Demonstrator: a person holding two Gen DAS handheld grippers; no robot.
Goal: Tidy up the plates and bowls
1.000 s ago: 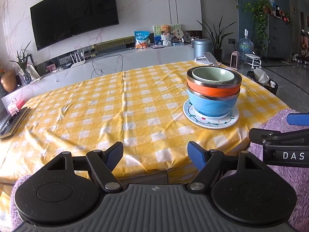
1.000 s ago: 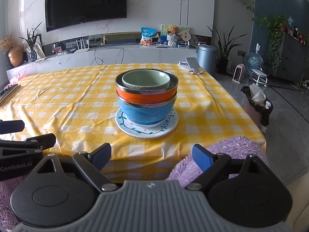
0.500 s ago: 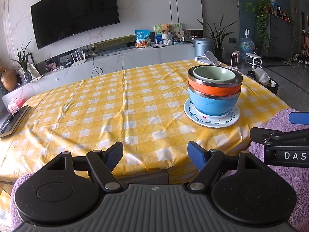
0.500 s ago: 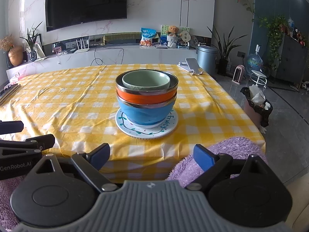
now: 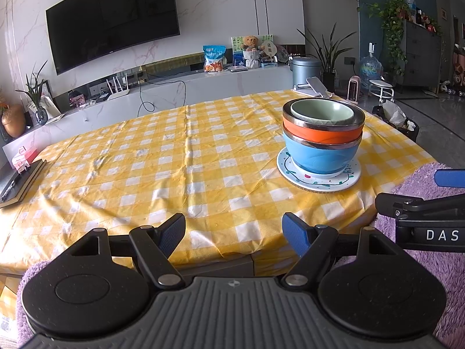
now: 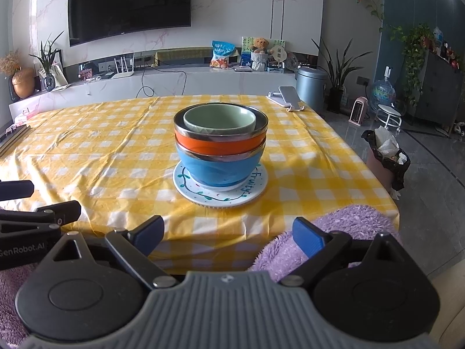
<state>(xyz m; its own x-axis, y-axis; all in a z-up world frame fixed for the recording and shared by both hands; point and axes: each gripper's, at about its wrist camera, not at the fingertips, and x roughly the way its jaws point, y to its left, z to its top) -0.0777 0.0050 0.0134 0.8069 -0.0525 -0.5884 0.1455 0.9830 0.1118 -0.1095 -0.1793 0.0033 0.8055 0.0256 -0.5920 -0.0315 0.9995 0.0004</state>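
A stack stands on the yellow checked tablecloth point(image 5: 174, 168): a white patterned plate point(image 5: 318, 179) point(image 6: 220, 193), a blue bowl point(image 5: 319, 157) point(image 6: 218, 170), an orange bowl point(image 5: 321, 132) point(image 6: 219, 144) and a small green bowl point(image 5: 322, 112) point(image 6: 219, 120) on top. My left gripper point(image 5: 234, 229) is open and empty at the table's near edge, left of the stack. My right gripper point(image 6: 228, 231) is open and empty, in front of the stack and short of it. Each gripper shows at the edge of the other's view.
A phone on a stand point(image 6: 286, 97) sits at the table's far right corner. A notebook with pen point(image 5: 17, 183) and a pink box point(image 5: 21, 160) lie at the left edge. A purple fluffy seat point(image 6: 343, 226) is by the near edge. A bin point(image 6: 388, 160) stands on the floor at right.
Both views have shifted very slightly; the stack sits a touch lower and nearer. Both grippers stay open and empty.
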